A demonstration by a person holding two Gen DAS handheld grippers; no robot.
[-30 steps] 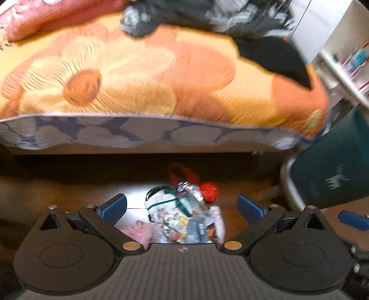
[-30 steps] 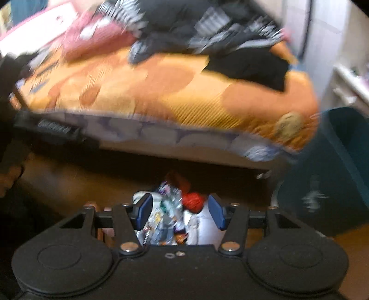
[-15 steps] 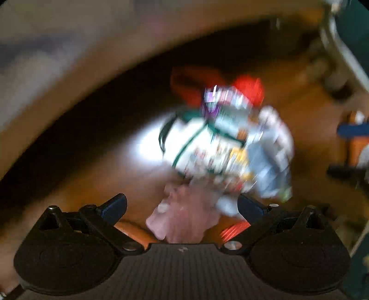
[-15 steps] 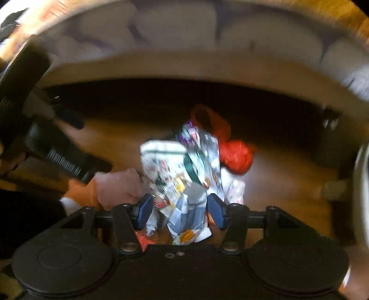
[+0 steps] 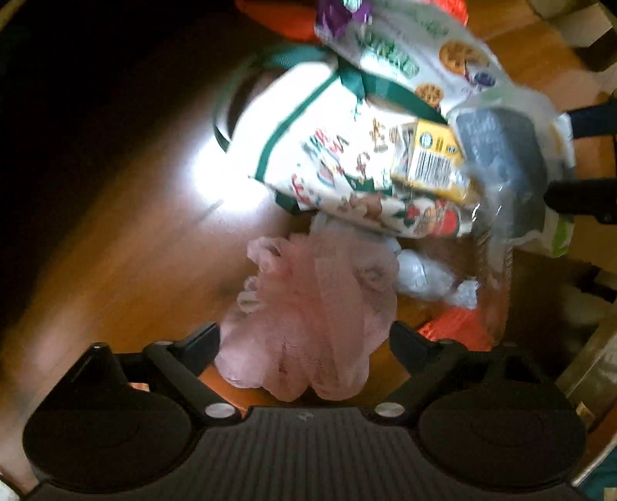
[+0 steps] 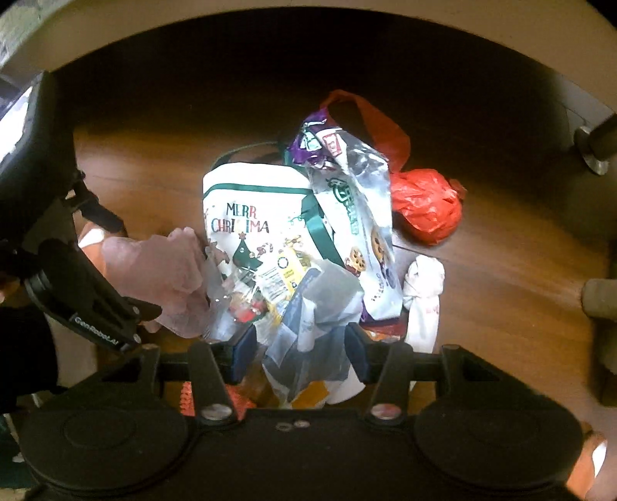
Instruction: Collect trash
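Note:
A pile of trash lies on the wooden floor (image 5: pixel 127 269) by the bed. My left gripper (image 5: pixel 304 341) points down over a crumpled pink mesh bag (image 5: pixel 312 308). Its jaws are closing with the bag between them, the pads not clearly pressing. My right gripper (image 6: pixel 300 354) straddles a clear grey plastic bag (image 6: pixel 308 323), and its jaws are closing too. Further in the pile are a white Christmas bag with green straps (image 6: pixel 246 216), a cookie packet (image 6: pixel 358 216), a yellow packet (image 5: pixel 428 162), a knotted red bag (image 6: pixel 424 204) and a knotted white wad (image 6: pixel 424 293).
The bed's lower edge (image 6: pixel 308 23) arches over a dark gap behind the pile. Metal furniture feet (image 6: pixel 594 150) stand at the right. A gloved hand (image 6: pixel 96 246) shows at the left of the right wrist view. Bare floor lies left of the pile.
Both grippers have dropped from looking at the bed to hanging close over the floor pile. The pink bag now sits between the left fingers, the clear bag between the right ones.

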